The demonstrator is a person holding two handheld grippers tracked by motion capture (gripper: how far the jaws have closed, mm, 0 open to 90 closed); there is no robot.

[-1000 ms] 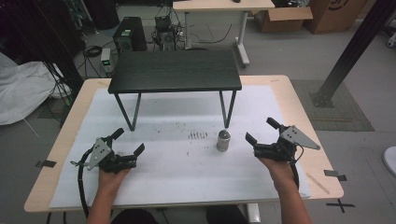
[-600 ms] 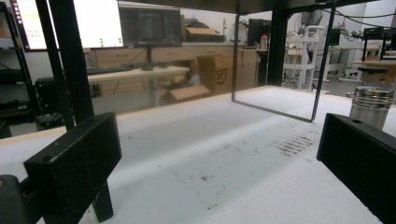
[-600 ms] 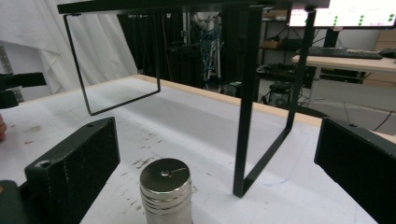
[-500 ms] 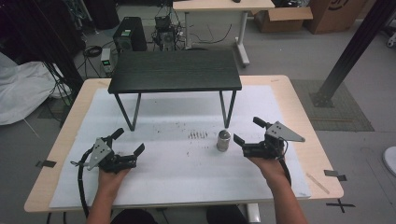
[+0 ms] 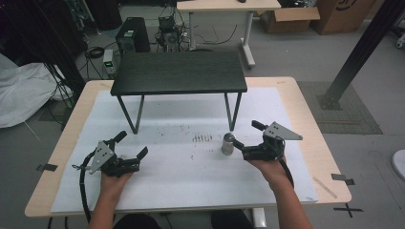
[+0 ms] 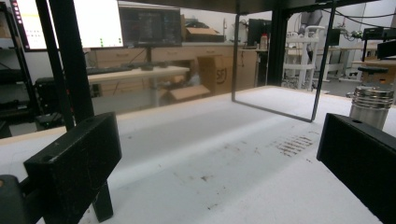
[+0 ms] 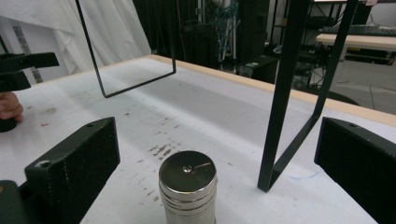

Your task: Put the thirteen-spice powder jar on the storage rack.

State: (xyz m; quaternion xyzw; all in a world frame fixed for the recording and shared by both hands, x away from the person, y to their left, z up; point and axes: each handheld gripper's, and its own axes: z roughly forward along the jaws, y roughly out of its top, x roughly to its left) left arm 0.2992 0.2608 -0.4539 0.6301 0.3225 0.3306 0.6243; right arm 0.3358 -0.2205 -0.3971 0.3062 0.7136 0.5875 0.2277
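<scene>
A small silver metal cylinder (image 5: pixel 228 143) stands upright on the white mat, just in front of the black stand's right front leg. My right gripper (image 5: pixel 247 134) is open and points left at it, with its jaws close on the cylinder's right side. In the right gripper view the cylinder (image 7: pixel 187 189) stands low in the middle between the two spread jaws, touching neither. My left gripper (image 5: pixel 131 144) rests open on the mat at the front left with nothing between its jaws. The cylinder (image 6: pixel 372 105) appears far off on the right in the left gripper view.
A low black stand (image 5: pixel 179 71) on thin metal legs occupies the back of the white mat (image 5: pixel 191 176). Its right front leg (image 7: pixel 285 93) rises just beyond the cylinder. Dark smudges (image 5: pixel 202 138) mark the mat left of the cylinder.
My right gripper has moved left across the mat until its open jaws reach the cylinder. The left gripper and the cylinder have stayed put.
</scene>
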